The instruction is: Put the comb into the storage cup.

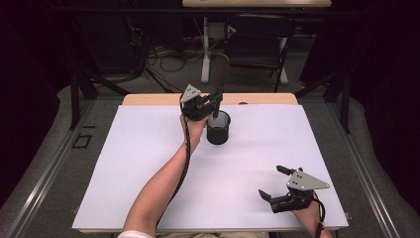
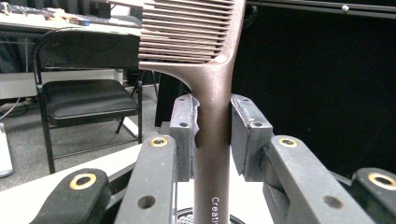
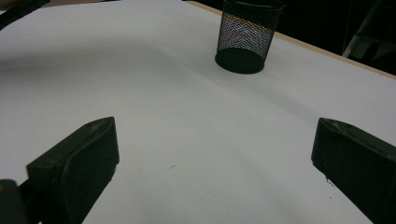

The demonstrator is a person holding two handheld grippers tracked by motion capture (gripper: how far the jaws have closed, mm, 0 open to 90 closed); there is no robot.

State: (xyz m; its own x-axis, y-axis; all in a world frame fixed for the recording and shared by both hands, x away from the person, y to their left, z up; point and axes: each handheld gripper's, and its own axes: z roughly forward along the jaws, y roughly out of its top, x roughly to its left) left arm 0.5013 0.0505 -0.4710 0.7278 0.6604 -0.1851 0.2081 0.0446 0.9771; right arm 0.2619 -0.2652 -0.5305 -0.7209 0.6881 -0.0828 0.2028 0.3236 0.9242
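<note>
Brown plastic, speckled, makes up the comb point(image 2: 212, 107) that the left gripper point(image 1: 216, 105) pinches by its handle, teeth end up, directly above the black mesh cup point(image 1: 218, 127). That cup stands on the white desk point(image 1: 148, 163) near the middle of the far edge. In the left gripper view the 2 pads point(image 2: 183, 135) press the handle from either side, and the cup's rim shows just below the handle's lower end.

Risks, as I judge them: the grip is narrow and sits on a smooth, tapering handle, so the comb could tilt or slip between the pads if the hand tips. The cup looks light and has a small base; if the handle's end catches the rim instead of dropping inside, the cup could tip or slide toward the far edge. Letting go too high could make the comb bounce against the mesh and lean out, since the toothed end is the heavier, wider part.

The right gripper point(image 1: 276, 182) hovers low over the near right corner of the desk, jaws spread wide with nothing between them, well apart from the cup.

Count: 1 comb, 1 cup, 2 grippers, 1 desk.
</note>
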